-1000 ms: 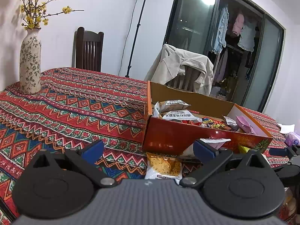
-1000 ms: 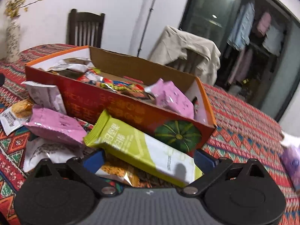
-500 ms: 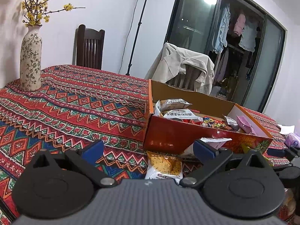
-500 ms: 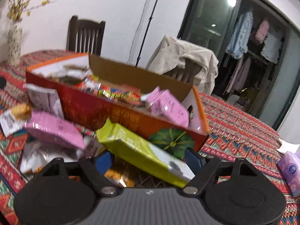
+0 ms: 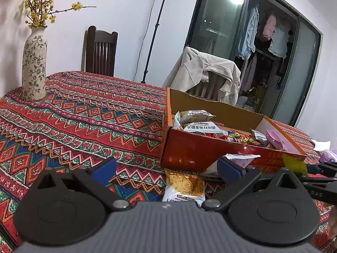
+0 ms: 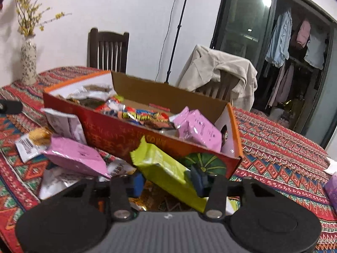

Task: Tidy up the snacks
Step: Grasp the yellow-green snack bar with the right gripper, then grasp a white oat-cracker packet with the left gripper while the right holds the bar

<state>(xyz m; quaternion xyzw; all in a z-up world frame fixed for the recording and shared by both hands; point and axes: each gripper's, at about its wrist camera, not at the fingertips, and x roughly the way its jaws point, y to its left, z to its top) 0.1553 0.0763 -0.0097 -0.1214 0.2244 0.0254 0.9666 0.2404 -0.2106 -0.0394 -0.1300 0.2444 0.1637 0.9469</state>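
In the right wrist view the right gripper (image 6: 166,180) fills the lower middle of the frame, its jaws narrowed and closing on the green snack bar (image 6: 166,168). The bar lies slantwise between the blue pads (image 6: 138,184), its upper end tilted toward the red box (image 6: 118,135) at centre frame; both pads sit against its sides, though blur makes the firmness of contact hard to judge. A pink packet (image 6: 75,157) lies left of the bar on the table (image 6: 284,156), and another pink packet (image 6: 198,130) rests inside the box at its right end, among mixed wrappers.

In the left wrist view the left gripper (image 5: 166,168) occupies the bottom of the frame with its jaws spread wide and nothing between them. An orange-and-white chip packet (image 5: 185,186) lies on the table (image 5: 84,122) below and ahead of the jaws, untouched, just before the box (image 5: 189,154). The right gripper (image 5: 318,181) shows at the right edge, the green bar (image 5: 293,164) poking up by it.
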